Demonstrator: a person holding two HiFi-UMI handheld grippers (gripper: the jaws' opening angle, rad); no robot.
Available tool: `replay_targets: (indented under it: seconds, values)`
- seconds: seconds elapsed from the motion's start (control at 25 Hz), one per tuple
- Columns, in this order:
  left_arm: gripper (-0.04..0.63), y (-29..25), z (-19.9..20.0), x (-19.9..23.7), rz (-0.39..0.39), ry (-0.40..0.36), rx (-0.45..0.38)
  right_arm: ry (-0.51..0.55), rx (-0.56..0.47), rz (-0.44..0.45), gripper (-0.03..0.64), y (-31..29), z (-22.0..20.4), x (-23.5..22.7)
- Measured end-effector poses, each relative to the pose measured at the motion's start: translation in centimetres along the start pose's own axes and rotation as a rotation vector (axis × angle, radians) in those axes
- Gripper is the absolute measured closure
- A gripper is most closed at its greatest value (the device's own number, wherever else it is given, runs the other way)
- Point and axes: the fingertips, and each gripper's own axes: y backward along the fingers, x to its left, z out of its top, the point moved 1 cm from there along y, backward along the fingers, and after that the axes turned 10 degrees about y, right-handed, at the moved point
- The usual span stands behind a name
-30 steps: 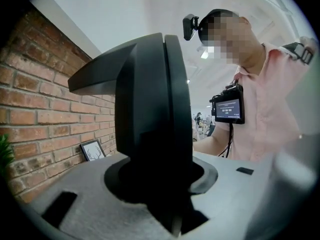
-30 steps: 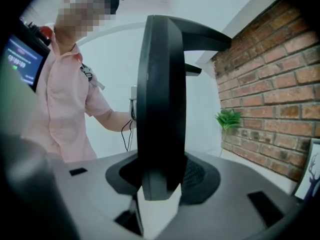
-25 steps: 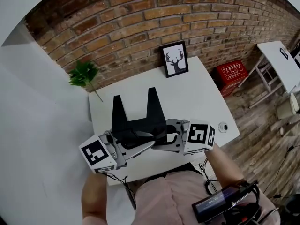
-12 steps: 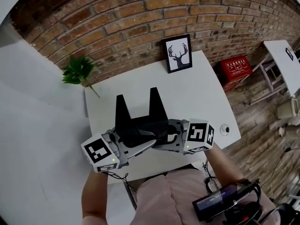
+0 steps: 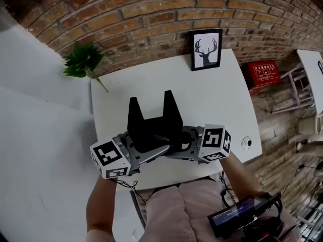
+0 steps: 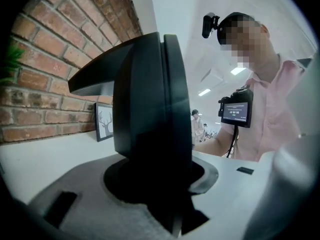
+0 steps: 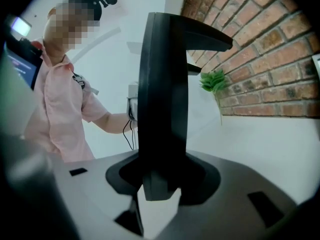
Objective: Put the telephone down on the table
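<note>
The telephone (image 5: 153, 126) is a black piece with two upright prongs, held just above the near part of the white table (image 5: 212, 100). My left gripper (image 5: 151, 154) grips its near left side and my right gripper (image 5: 177, 146) its near right side; both are shut on it. In the left gripper view the telephone (image 6: 150, 114) fills the middle and stands between the jaws of the left gripper (image 6: 165, 194). The right gripper view shows the telephone (image 7: 162, 109) edge-on, clamped in the right gripper (image 7: 160, 189). Its underside is hidden.
A framed deer picture (image 5: 206, 49) leans on the brick wall (image 5: 151, 9) at the table's far edge. A green plant (image 5: 83, 59) stands at the far left corner. A small round thing (image 5: 247, 143) lies near the right edge. A red box (image 5: 264, 72) sits on the floor.
Both grippers have come down toward the table with the telephone still held between them, and both have rolled a little. The head view has shifted.
</note>
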Motion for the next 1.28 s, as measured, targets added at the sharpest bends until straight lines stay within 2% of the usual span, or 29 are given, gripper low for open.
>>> replay_targets:
  seconds: [0.56,0.92,1.28]
  values:
    - [0.425,-0.6,-4.3,5.3,-0.021,0.194,0.009,-0.187,0.018,0.061,0.454,-2.0,-4.6,-2.6]
    - [0.425,-1.0,-7.0,8.2,-0.026,0.352,0.036,-0.336,0.003,0.111,0.454,-3.2,-7.1,-3.6]
    - [0.425,-0.4,-7.8,9.7,-0.028,0.418,0.032,-0.389,0.015,0.121,0.454,-4.3,-7.8,-4.3]
